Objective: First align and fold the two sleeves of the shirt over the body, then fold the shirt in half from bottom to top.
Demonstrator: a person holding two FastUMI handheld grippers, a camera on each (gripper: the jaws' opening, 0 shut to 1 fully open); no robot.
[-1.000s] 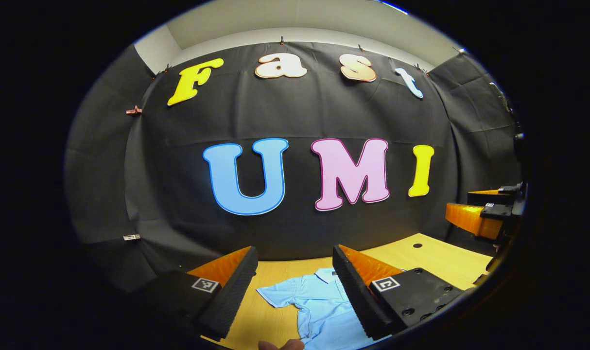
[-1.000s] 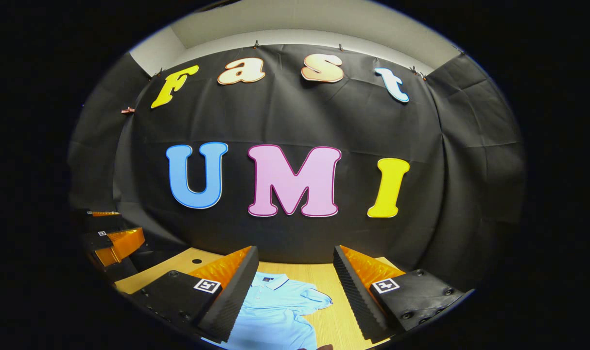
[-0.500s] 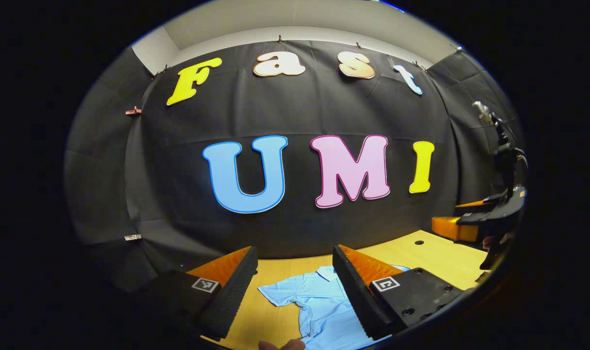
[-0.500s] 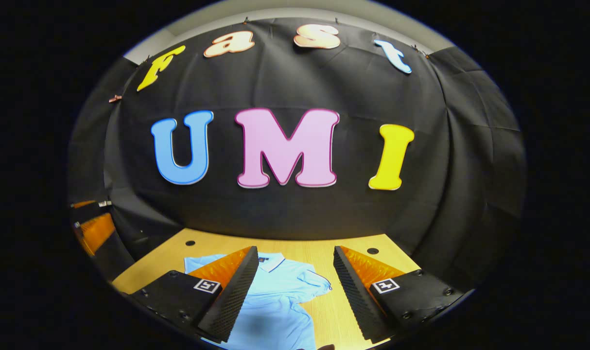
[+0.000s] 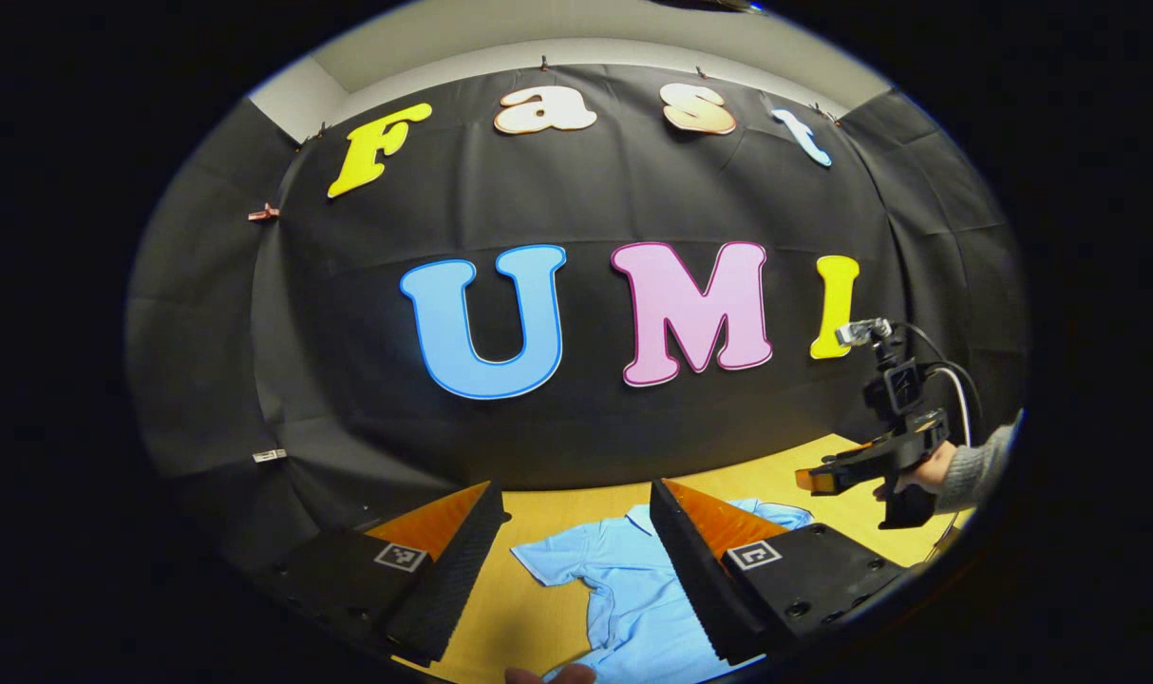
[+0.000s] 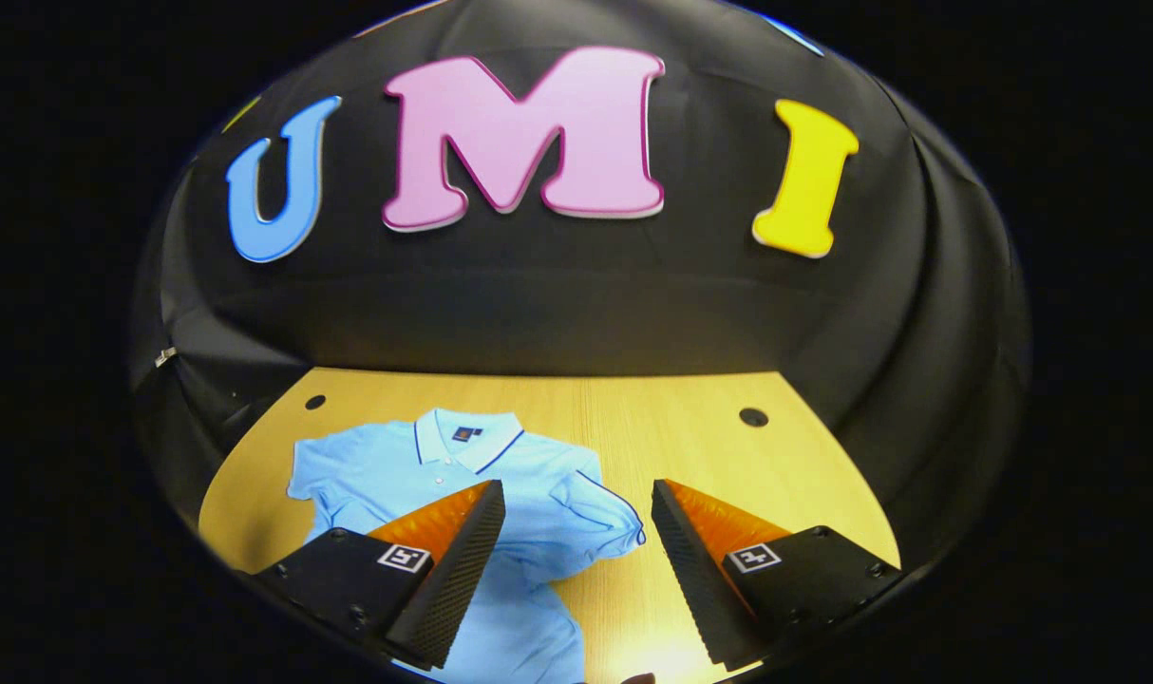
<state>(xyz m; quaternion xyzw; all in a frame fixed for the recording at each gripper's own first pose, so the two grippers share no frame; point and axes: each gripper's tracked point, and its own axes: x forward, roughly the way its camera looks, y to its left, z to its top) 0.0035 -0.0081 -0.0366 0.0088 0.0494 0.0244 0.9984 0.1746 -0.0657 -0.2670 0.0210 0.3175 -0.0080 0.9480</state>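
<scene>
In the left gripper view, the left gripper (image 5: pixel 576 560) sits at the bottom centre of the frame with its two fingers spread wide and nothing between them but air; through the gap the near part of the light blue shirt (image 5: pixel 624 594) shows, lying on the wooden table (image 5: pixel 538 518). One short sleeve (image 5: pixel 553 560) spreads out flat toward the lower left of that gap, and the collar sits just above the right finger's tip. At the right edge of this view, well apart from the left gripper, the right gripper (image 5: pixel 819 478) hangs in the air above the table's far right part, held by a hand (image 5: pixel 909 475) with a grey sleeve (image 5: pixel 980 465) behind it; from this angle I cannot tell how its jaws stand. The right gripper view settles that: the right gripper (image 6: pixel 576 560), at the bottom centre, has its fingers wide apart and grips nothing. It is tilted down toward the table (image 6: pixel 690 427), and the shirt (image 6: pixel 463 475) lies in the lower left of the frame, collar (image 6: pixel 463 432) toward the black booth wall (image 6: pixel 576 304), front side up. The sleeve (image 6: pixel 600 522) nearest the gripper appears between the two fingers, slightly rumpled, while the other sleeve (image 6: pixel 315 470) lies flat at the left. The gripper's left finger covers part of the shirt's body. Two small dark holes (image 6: pixel 753 416) mark the tabletop near its back edge.
</scene>
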